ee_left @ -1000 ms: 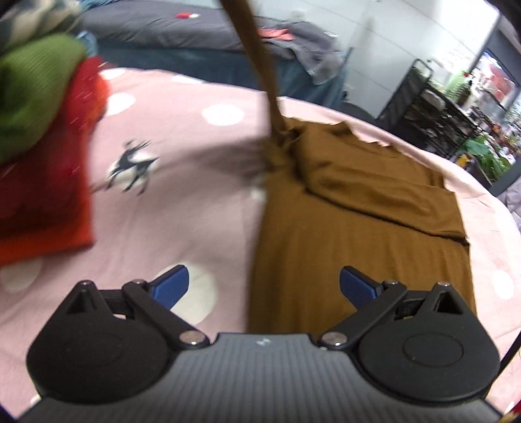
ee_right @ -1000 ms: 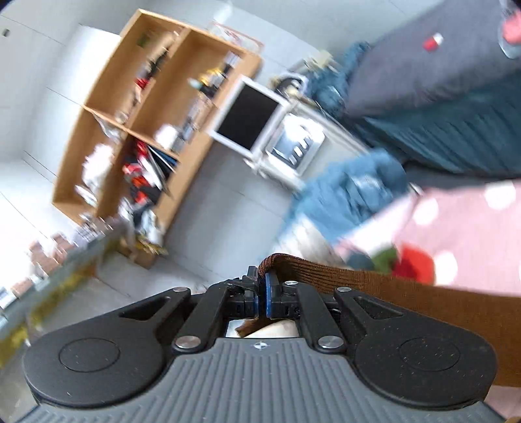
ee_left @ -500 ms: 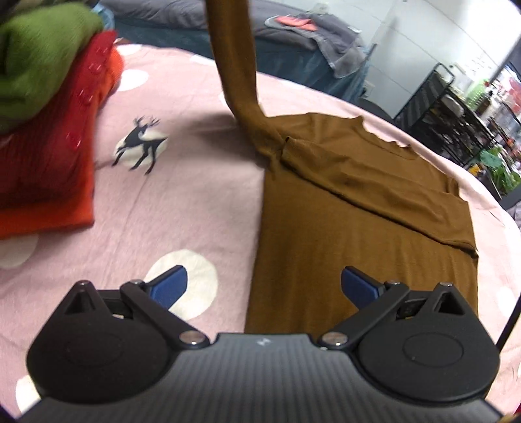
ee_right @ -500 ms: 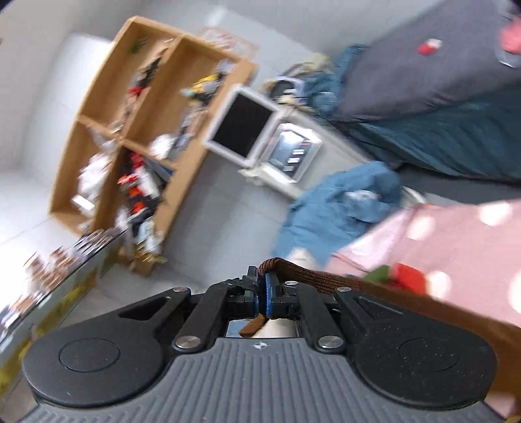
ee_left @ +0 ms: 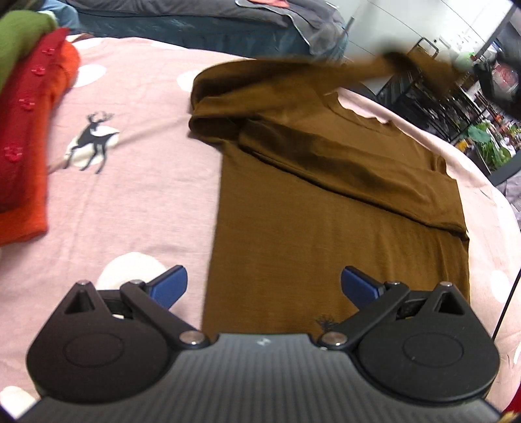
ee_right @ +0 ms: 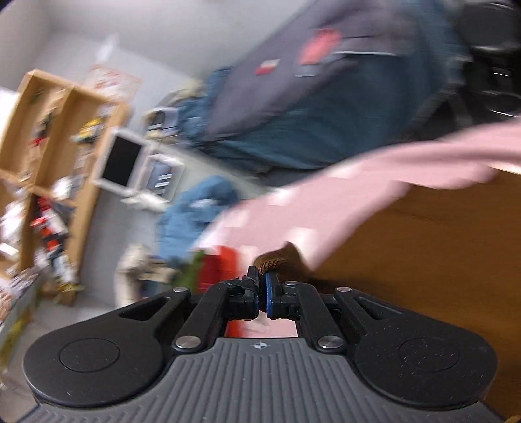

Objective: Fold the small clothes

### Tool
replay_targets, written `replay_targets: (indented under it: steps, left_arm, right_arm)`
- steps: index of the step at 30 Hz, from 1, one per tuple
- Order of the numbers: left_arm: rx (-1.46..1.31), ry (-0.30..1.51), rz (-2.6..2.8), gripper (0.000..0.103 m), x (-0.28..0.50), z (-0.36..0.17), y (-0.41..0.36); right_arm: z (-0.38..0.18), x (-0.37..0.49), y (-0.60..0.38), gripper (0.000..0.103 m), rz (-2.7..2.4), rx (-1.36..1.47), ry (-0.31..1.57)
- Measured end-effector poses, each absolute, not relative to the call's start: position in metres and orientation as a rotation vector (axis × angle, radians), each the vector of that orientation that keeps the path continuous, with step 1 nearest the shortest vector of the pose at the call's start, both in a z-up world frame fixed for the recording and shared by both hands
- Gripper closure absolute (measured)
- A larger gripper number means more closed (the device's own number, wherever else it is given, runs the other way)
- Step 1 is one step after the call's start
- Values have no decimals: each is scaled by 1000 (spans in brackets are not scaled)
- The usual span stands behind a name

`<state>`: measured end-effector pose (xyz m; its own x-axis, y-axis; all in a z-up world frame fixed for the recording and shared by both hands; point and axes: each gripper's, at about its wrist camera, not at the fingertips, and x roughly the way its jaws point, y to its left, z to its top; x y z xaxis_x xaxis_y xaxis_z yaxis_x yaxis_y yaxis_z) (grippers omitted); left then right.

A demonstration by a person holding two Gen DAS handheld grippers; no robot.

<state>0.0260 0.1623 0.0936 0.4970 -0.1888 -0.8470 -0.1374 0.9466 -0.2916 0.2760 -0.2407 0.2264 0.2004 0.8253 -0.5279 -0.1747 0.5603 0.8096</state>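
Observation:
A brown long-sleeved shirt (ee_left: 325, 201) lies flat on the pink spotted cloth (ee_left: 140, 182), one sleeve folded across its chest. My left gripper (ee_left: 263, 286) is open and empty, just above the shirt's near hem. My right gripper (ee_right: 262, 289) is shut on the cuff of the other brown sleeve (ee_right: 276, 258). In the left wrist view that sleeve (ee_left: 325, 73) stretches blurred across the shirt's collar toward the far right. The shirt's body also shows in the right wrist view (ee_right: 423, 247).
A stack of folded red, orange and green clothes (ee_left: 29, 97) sits at the left on the cloth. A dark bed (ee_left: 195, 19) stands beyond the table. A black trolley (ee_left: 433, 97) is at the far right. A wooden shelf (ee_right: 49, 156) stands off to the side.
My right gripper has swung the held sleeve from upright at the far left over to the right, across the shirt's collar. My left gripper has stayed open near the hem.

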Motion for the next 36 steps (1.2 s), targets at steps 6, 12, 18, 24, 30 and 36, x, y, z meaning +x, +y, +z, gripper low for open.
replay_targets:
  steps: [6, 12, 18, 24, 30, 36]
  left_arm:
    - [-299, 1094, -58, 1, 39, 90, 142]
    - [-263, 1113, -58, 1, 46, 92, 130]
    - [-261, 1129, -49, 1, 46, 93, 122]
    - [-264, 1145, -48, 1, 41, 90, 115]
    - [-260, 1153, -51, 1, 38, 91, 106]
    - [-221, 1147, -53, 1, 35, 95, 101]
  right_arm:
    - [155, 254, -332, 95, 478, 615, 1285]
    - [118, 241, -356, 95, 386, 673, 1301]
    - [112, 236, -375, 44, 199, 743, 1213]
    - [134, 210, -343, 46, 352, 526, 1110]
    - [107, 189, -308, 50, 333, 400, 1165]
    - [91, 178, -315, 92, 281, 482, 1138]
